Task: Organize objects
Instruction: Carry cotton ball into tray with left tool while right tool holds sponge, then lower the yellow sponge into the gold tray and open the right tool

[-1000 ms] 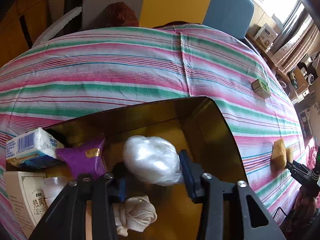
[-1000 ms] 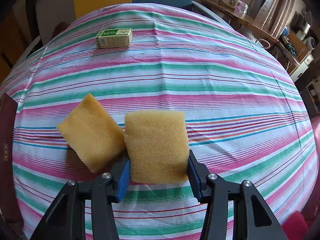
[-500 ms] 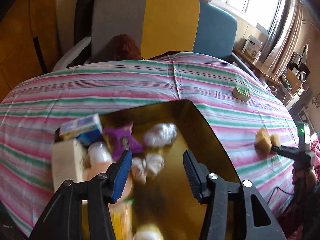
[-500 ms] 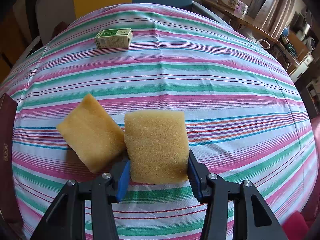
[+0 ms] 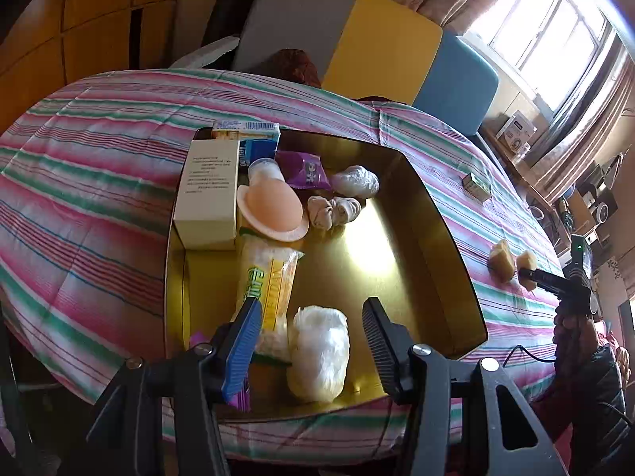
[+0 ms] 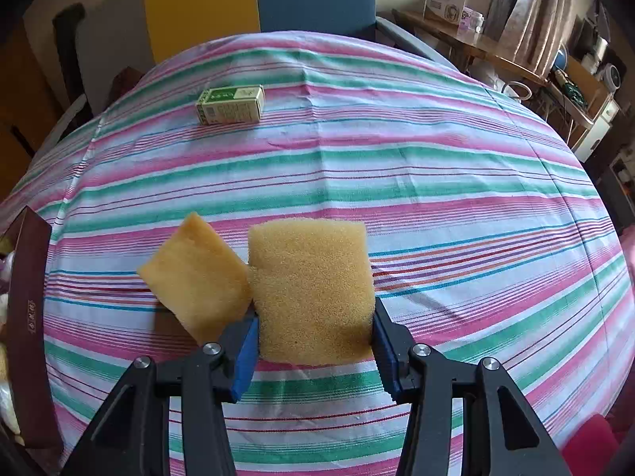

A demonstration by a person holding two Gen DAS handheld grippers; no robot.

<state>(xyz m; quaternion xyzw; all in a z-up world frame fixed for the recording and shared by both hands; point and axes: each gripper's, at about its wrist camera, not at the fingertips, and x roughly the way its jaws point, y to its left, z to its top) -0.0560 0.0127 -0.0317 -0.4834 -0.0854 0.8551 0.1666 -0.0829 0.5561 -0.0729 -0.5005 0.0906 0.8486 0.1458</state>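
Observation:
My left gripper (image 5: 311,327) is open and empty, held above the near end of a gold box (image 5: 397,246) that holds several items: a white carton (image 5: 208,194), a peach lid (image 5: 274,212), a purple packet (image 5: 303,168), a clear plastic ball (image 5: 355,180), a knotted cloth (image 5: 331,210) and a white bundle (image 5: 319,351). My right gripper (image 6: 315,343) is shut on a yellow sponge (image 6: 311,285) on the striped cloth; it also shows in the left wrist view (image 5: 530,273). A second sponge (image 6: 196,275) lies touching it on the left.
A small green box (image 6: 230,104) lies on the cloth farther back. The gold box's dark outer wall (image 6: 29,317) stands at the left edge of the right wrist view. A grey, yellow and blue sofa (image 5: 377,43) stands behind the table, and shelves with clutter (image 6: 571,79) at the right.
My left gripper let go of the clear plastic ball in the gold box, then pulled back and up. My right gripper has stayed still on the sponge.

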